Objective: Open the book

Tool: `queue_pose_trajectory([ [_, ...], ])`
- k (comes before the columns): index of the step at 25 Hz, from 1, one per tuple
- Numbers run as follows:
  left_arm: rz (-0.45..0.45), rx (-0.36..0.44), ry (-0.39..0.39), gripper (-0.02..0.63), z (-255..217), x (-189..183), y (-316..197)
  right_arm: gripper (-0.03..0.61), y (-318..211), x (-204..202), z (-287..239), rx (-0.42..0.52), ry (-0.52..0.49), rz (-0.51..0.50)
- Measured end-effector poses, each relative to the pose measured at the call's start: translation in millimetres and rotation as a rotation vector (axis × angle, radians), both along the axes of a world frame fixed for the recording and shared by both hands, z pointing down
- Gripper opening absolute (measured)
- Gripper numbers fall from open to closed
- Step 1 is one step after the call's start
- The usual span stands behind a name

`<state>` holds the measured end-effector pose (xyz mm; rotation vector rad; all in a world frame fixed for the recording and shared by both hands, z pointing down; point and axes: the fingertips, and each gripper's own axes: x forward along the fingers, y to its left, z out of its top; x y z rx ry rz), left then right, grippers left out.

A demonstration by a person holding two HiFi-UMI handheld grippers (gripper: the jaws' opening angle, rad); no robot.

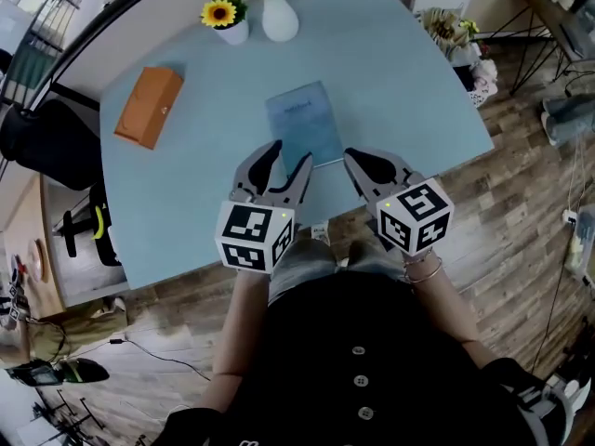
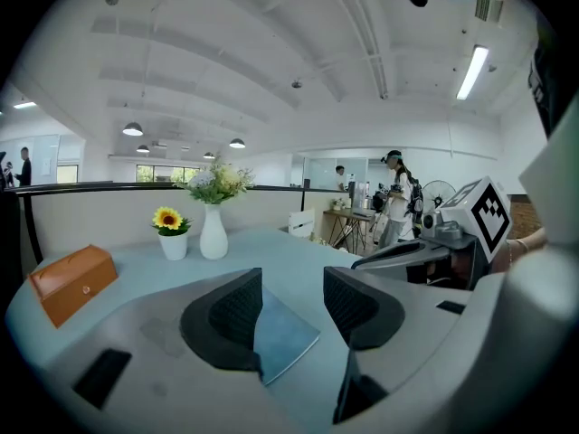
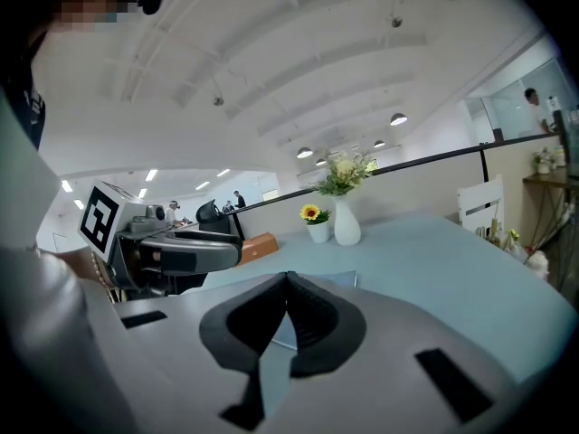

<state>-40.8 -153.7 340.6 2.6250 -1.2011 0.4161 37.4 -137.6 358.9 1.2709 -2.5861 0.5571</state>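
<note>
A closed pale-blue book (image 1: pixel 302 124) lies flat in the middle of the blue-grey table (image 1: pixel 409 82). My left gripper (image 1: pixel 291 163) hovers at the book's near edge, open and empty. Between its fingers in the left gripper view, the book (image 2: pixel 288 337) shows past the left gripper (image 2: pixel 292 301). My right gripper (image 1: pixel 352 160) is just right of the book's near right corner, apart from it. Seen in its own view, the right gripper (image 3: pixel 288 279) has its tips touching and holds nothing, with the book (image 3: pixel 340 277) lying beyond them.
An orange box (image 1: pixel 149 106) lies at the table's left. A sunflower pot (image 1: pixel 223 15) and a white vase (image 1: pixel 279 17) stand at the far edge. The table's near edge is just under my grippers, above the wood floor (image 1: pixel 521 212).
</note>
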Motion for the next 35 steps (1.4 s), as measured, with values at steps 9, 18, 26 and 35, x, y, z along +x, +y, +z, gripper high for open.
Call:
queue_pose_trajectory([
  [9,0.141,-0.015,0.024,0.199,5,4,-42,0.002,-41,-9,5,-0.011,0.031,0.071],
  [18,0.225,-0.039,0.036,0.199,15,6,-67,0.002,-65,-18,16,-0.042,0.056,0.102],
  [26,0.244,-0.061,0.057,0.199,23,0,-81,0.002,-82,-23,18,-0.058,0.074,0.111],
  [35,0.244,-0.091,0.035,0.199,35,-2,-81,0.002,-88,-28,30,-0.093,0.089,0.088],
])
